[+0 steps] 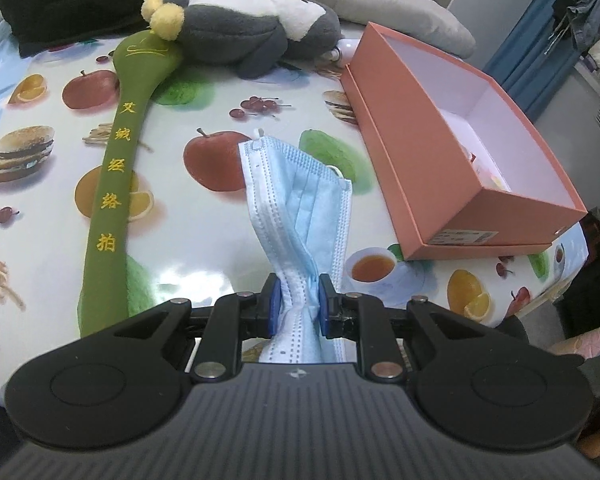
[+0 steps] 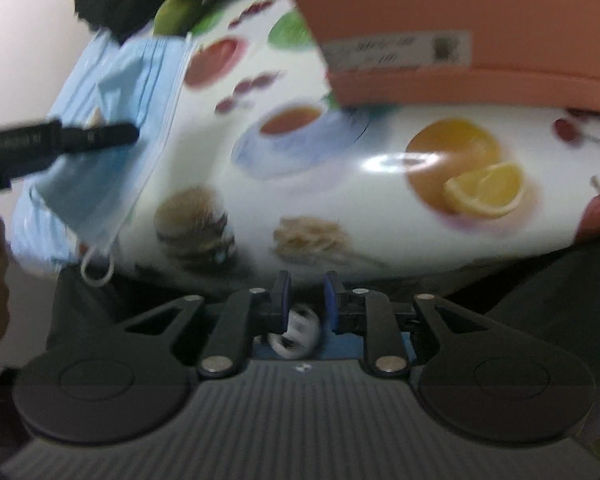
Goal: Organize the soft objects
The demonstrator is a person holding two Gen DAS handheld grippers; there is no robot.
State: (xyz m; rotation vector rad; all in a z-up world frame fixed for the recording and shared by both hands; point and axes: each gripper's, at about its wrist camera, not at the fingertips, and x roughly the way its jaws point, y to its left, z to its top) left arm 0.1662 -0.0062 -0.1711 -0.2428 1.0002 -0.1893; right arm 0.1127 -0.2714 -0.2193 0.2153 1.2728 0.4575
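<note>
Fruit-and-burger printed tablecloth (image 1: 228, 240) covers the tabletop. Left gripper (image 1: 299, 300), fingers clenched on a blue surgical mask (image 1: 296, 196), holds it above the tabletop's middle. Green padded stick (image 1: 112, 184), embroidered in yellow 艾绒经络拍, lies toward the left edge, touching a grey plush toy (image 1: 244, 36) at the far edge. Open orange box (image 1: 452, 152), barcode label illegible, occupies the right edge. Right gripper (image 2: 303, 296): fingers slightly parted, gripping nothing, at the near edge.
</note>
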